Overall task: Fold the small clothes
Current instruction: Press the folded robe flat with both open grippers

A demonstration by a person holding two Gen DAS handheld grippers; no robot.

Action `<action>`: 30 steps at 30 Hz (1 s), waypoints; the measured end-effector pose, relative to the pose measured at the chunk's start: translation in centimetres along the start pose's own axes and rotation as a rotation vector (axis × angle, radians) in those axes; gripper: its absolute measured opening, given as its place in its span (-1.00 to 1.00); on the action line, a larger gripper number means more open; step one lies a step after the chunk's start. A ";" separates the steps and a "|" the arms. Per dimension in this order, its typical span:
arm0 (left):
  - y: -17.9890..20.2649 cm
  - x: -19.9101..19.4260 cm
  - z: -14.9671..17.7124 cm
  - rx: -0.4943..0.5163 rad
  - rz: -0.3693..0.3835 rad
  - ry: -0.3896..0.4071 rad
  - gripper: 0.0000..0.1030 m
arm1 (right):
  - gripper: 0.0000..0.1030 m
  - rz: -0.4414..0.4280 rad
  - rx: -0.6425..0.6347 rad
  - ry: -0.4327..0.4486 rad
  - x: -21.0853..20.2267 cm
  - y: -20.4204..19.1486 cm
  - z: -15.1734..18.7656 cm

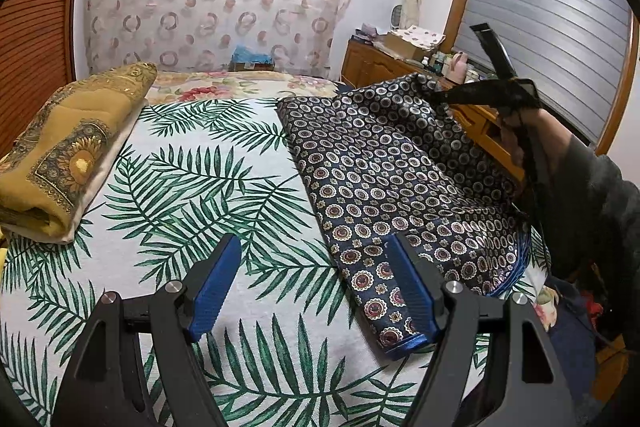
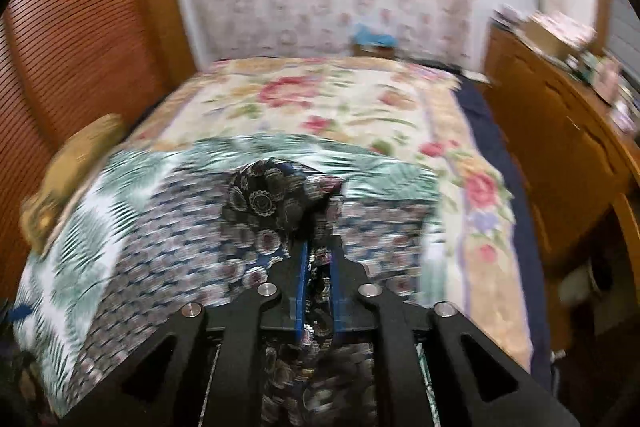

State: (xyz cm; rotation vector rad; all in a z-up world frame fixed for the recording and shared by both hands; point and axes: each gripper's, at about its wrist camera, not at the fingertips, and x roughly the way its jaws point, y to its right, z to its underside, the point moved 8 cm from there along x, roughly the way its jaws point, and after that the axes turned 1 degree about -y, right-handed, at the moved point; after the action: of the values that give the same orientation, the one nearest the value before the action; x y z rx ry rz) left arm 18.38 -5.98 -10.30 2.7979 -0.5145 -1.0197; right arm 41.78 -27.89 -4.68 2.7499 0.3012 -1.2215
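the patterned cloth (image 1: 380, 183) is lifted at its right edge, pinched in the right gripper (image 2: 318, 267); the near corner is lain just right of the left gripper (image 1: 316, 279), whose jaws are spread wide with nothing between them.

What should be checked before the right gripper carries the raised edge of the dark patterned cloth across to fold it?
1. Right gripper shut on the patterned cloth: ok, fabric is bunched between its blue pads.
2. Left gripper open: ok, holding nothing.
3. Near corner of the cloth pinned down: not ok; the left gripper's right finger is over it, contact unclear.
4. Landing area on the palm-leaf sheet: ok, bare.
5. Folded yellow blanket apart from the cloth: ok.
6. Cloth lying flat without wrinkles: cannot tell, right view blurred.
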 end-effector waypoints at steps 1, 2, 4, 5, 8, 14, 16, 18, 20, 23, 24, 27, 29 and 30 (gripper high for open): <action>0.1 0.1 0.0 0.003 0.000 -0.004 0.48 | -0.41 0.027 0.026 -0.003 0.4 0.9 -0.2; 0.2 0.2 0.1 0.006 0.000 -0.006 0.48 | -0.25 0.039 0.045 0.001 0.7 1.2 -0.4; 0.3 0.3 0.3 0.013 0.000 -0.012 0.48 | -0.15 0.042 0.085 0.022 0.5 1.8 -0.6; 0.4 0.4 0.5 0.015 0.002 -0.017 0.48 | -0.14 0.044 0.097 0.034 0.3 1.9 -0.5; 0.6 0.8 0.6 0.014 0.006 -0.026 0.48 | -0.14 0.028 0.070 0.032 0.1 0.7 0.5; 1.4 1.2 0.8 0.027 0.016 -0.033 0.48 | -0.14 -0.025 -0.051 -0.022 -1.0 -1.9 4.3; 1.6 1.4 0.9 0.034 0.016 -0.042 0.48 | -0.14 -0.048 -0.078 -0.017 -2.3 -2.3 6.1; 1.8 1.5 1.0 0.038 0.014 -0.047 0.48 | -0.14 -0.044 -0.106 -0.002 -3.3 -3.1 7.6; 2.0 1.6 1.1 0.040 0.018 -0.051 0.48 | -0.10 -0.043 -0.114 0.008 -4.6 -3.2 9.6; 2.3 1.8 1.4 0.050 0.016 -0.062 0.48 | -0.10 -0.014 -0.111 0.020 -6.5 -3.3 12.7; 2.4 1.9 1.5 0.054 0.014 -0.066 0.48 | -0.10 -0.003 -0.108 0.026 -7.4 -2.9 13.5; 2.6 2.1 1.8 0.064 0.006 -0.078 0.48 | -0.10 -0.004 -0.069 0.035 -9.4 -2.4 16.1; 2.8 2.2 2.0 0.064 0.008 -0.081 0.48 | -0.10 -0.011 -0.047 0.033 -9.9 -2.5 17.6; 2.9 2.3 2.1 0.064 0.010 -0.084 0.48 | -0.10 -0.011 -0.040 0.036 -10.5 -2.5 17.9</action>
State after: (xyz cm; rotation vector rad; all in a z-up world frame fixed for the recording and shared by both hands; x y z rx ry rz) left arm 17.90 -9.47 -12.60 2.8149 -0.5803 -1.1422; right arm 21.43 -30.16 -8.89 2.7424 0.3410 -1.1574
